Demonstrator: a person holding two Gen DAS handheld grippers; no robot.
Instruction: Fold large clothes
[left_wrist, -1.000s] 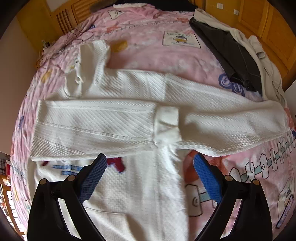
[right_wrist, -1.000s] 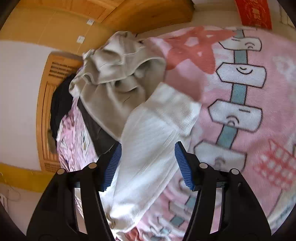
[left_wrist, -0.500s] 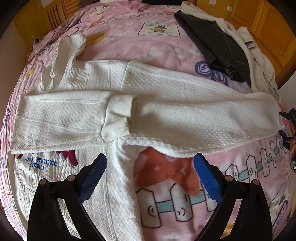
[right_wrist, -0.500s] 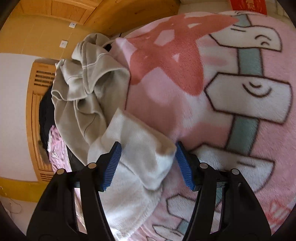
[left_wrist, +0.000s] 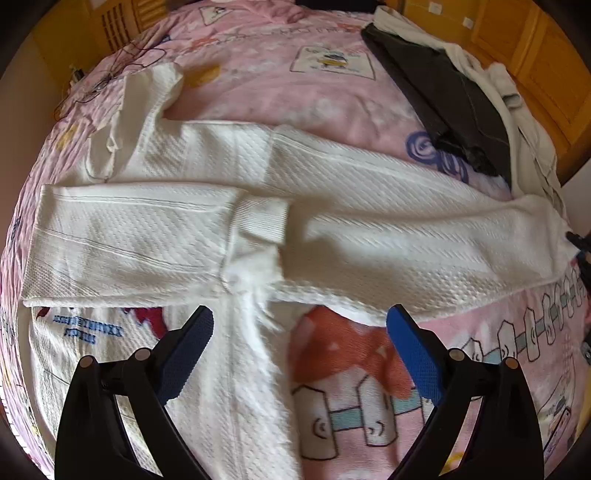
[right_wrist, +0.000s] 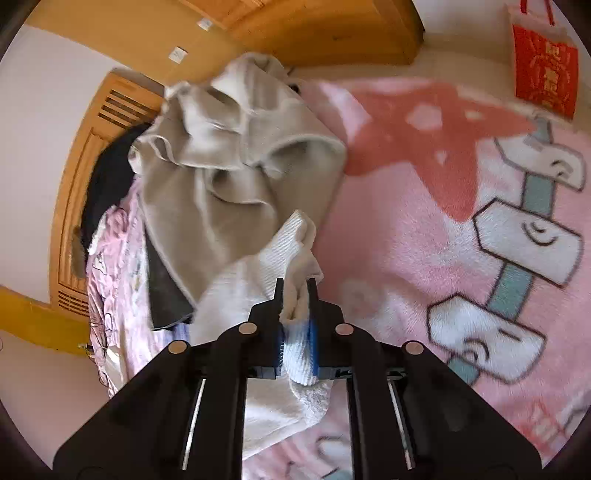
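Observation:
A white textured sweater (left_wrist: 155, 236) lies spread on the pink blanket (left_wrist: 280, 88). One sleeve is folded across its body, with the ribbed cuff (left_wrist: 262, 218) near the middle. The other sleeve (left_wrist: 424, 229) stretches out to the right. My left gripper (left_wrist: 299, 332) is open and empty, hovering above the sweater's side edge. My right gripper (right_wrist: 295, 295) is shut on the ribbed cuff (right_wrist: 295, 236) at the end of the outstretched sleeve; the cuff is bunched between the blue pads (right_wrist: 313, 332).
A beige garment (right_wrist: 236, 155) and a dark garment (left_wrist: 443, 92) lie piled at the bed's far right edge. Wooden panelling (right_wrist: 110, 122) borders the bed. A red bag (right_wrist: 543, 74) hangs at the wall. A thin cable (left_wrist: 122, 62) lies at the far left.
My right gripper has closed on the outstretched sleeve's cuff, which it straddled open before. The left wrist view shifted back left over the sweater; the left gripper stayed open.

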